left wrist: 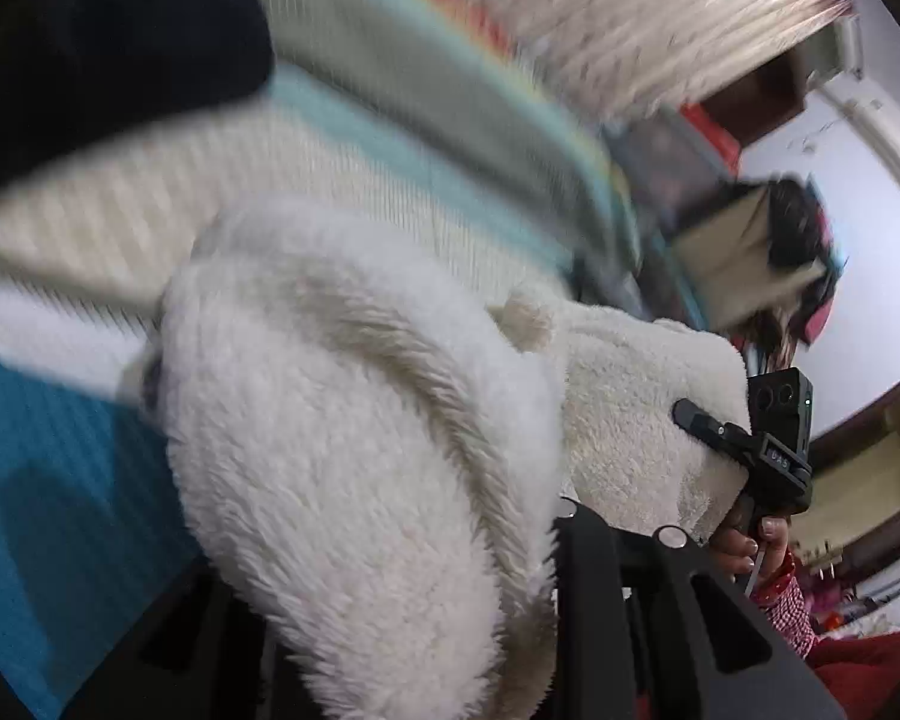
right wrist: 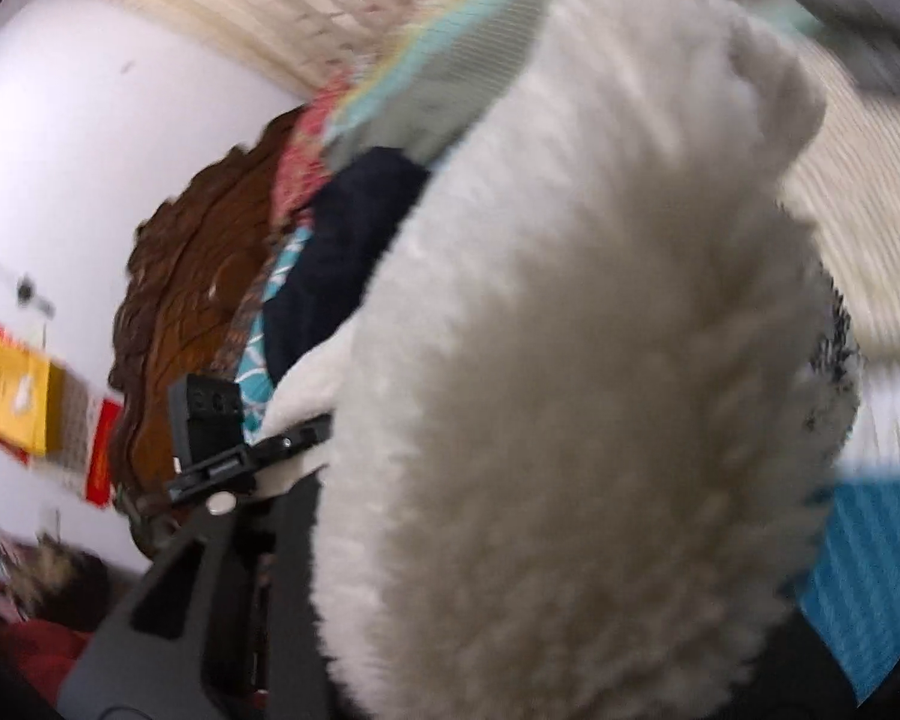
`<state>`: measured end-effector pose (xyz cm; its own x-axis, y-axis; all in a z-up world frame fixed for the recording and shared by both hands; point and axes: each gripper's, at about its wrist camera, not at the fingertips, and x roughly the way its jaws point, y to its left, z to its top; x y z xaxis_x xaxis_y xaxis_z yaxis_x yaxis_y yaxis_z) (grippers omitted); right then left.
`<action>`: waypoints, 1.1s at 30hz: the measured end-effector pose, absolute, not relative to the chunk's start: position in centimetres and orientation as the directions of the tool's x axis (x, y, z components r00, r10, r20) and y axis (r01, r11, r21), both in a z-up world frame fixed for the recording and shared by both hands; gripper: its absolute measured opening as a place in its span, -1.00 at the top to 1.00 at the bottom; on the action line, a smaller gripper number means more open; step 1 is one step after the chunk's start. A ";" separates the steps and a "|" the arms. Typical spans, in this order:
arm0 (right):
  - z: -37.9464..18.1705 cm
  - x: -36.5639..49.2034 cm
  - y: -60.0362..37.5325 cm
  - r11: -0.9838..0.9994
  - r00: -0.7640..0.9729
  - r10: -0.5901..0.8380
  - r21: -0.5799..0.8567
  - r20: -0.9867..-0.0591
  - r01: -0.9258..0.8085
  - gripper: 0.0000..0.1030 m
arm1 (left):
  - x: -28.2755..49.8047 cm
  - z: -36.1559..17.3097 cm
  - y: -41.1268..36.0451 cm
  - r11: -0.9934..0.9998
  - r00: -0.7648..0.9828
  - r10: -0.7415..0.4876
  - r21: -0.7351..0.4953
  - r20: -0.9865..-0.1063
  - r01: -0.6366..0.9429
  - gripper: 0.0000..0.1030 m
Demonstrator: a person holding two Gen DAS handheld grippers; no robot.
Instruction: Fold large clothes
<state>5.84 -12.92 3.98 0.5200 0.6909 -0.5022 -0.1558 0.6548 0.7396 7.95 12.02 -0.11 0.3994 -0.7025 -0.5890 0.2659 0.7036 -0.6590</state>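
Fleece garment (left wrist: 354, 420), white and long-piled, fills the middle of both wrist views and is held up above a striped bedspread (left wrist: 342, 90) of cream, grey-green and teal bands. In the left wrist view we see the right gripper (left wrist: 699, 420) at the garment's far edge, one dark finger lying on the pile and fabric pinched beneath it; a hand (left wrist: 750, 540) grips its handle below. In the right wrist view we see the left gripper (right wrist: 306, 435) likewise closed on a fold of fleece (right wrist: 570, 390). Each camera's own fingers are buried under the bunched cloth, so we cannot tell their gap directly. A dark navy cloth (right wrist: 342, 252) lies on the bedspread beside the garment, before a carved wooden headboard (right wrist: 192, 300).
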 end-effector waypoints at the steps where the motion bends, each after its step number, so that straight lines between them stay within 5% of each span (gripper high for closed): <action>1: 5.4 7.3 -11.8 0.658 0.517 0.698 0.728 -0.495 -0.193 0.37 | 8.3 1.1 13.2 0.705 0.439 -0.696 -0.658 -0.569 0.265 0.52; 9: 17.7 25.5 4.1 0.675 0.485 0.738 0.514 -0.469 -0.530 0.37 | 12.1 11.1 29.7 0.827 0.788 -0.438 -0.537 -0.433 0.165 0.52; 11: 18.7 32.3 9.3 0.724 0.514 0.690 0.474 -0.509 -0.502 0.07 | 13.9 11.9 33.8 0.858 0.834 -0.338 -0.507 -0.435 0.083 0.51; 13: 18.0 37.7 13.2 0.841 0.611 0.541 0.376 -0.578 -0.389 -0.64 | 16.9 11.3 37.6 0.873 0.854 -0.213 -0.485 -0.475 -0.052 0.23; 15: 15.7 41.9 16.7 0.944 0.675 0.329 0.224 -0.660 -0.242 -0.66 | 21.0 8.5 41.0 0.884 0.815 -0.041 -0.401 -0.578 -0.239 -0.15; 17: 12.8 44.4 18.5 0.991 0.697 0.124 0.119 -0.706 -0.057 -0.64 | 24.9 4.0 43.9 0.881 0.671 0.064 -0.274 -0.739 -0.386 -0.23; 19: 10.8 43.6 19.2 0.984 0.703 0.164 0.168 -0.692 -0.064 -0.64 | 26.3 1.2 45.5 0.875 0.610 0.046 -0.264 -0.791 -0.407 -0.23; 24: 8.2 40.9 25.1 0.947 0.678 0.284 0.087 -0.678 -0.310 -0.64 | 23.1 3.5 45.7 0.888 0.714 0.036 -0.306 -0.699 -0.344 -0.24; 27: 5.8 41.5 26.6 0.947 0.602 0.287 0.124 -0.745 -0.298 -0.64 | 20.2 4.5 47.5 0.886 0.753 0.028 -0.333 -0.658 -0.323 -0.25; 30: 2.9 43.9 26.8 0.962 0.523 0.240 0.129 -0.818 -0.240 -0.64 | 16.3 6.7 51.2 0.826 0.790 0.173 -0.351 -0.588 -0.442 -0.25; 33: 3.8 43.5 26.2 0.964 0.548 0.244 0.140 -0.800 -0.225 -0.64 | 14.6 7.8 52.2 0.804 0.822 0.100 -0.441 -0.561 -0.399 -0.25</action>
